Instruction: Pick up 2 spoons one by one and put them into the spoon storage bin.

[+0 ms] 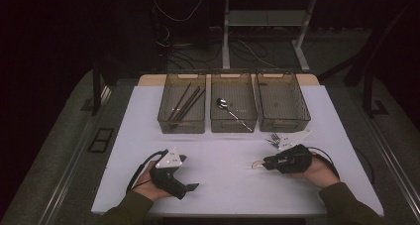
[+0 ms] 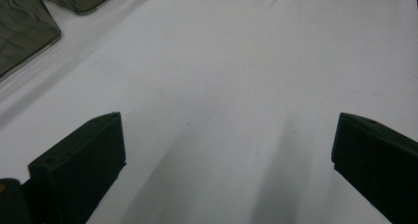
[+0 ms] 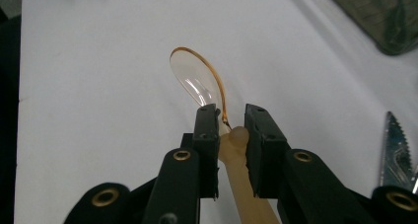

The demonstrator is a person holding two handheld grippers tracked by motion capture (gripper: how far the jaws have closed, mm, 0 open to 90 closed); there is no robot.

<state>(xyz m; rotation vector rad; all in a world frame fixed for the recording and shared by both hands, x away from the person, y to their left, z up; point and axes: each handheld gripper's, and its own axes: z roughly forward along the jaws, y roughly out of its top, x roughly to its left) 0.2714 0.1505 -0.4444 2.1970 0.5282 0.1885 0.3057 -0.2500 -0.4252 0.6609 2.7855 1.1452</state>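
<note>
between the right gripper's (image 3: pixel 231 115) clamped fingers, the spoon (image 3: pixel 199 78) points forward, bowl leading.

White table (image 1: pixel 124 185); three smoky bins (image 1: pixel 234 126) across upper centre, forks (image 1: pixel 275 140) at right, left gripper (image 1: pixel 192 187) resting lower left.

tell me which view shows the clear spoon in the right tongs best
The right gripper view: the clear spoon sits close up, its neck pinched in the right tongs. The high view shows it as a small pale curve. The left gripper view looks at bare table.
</note>
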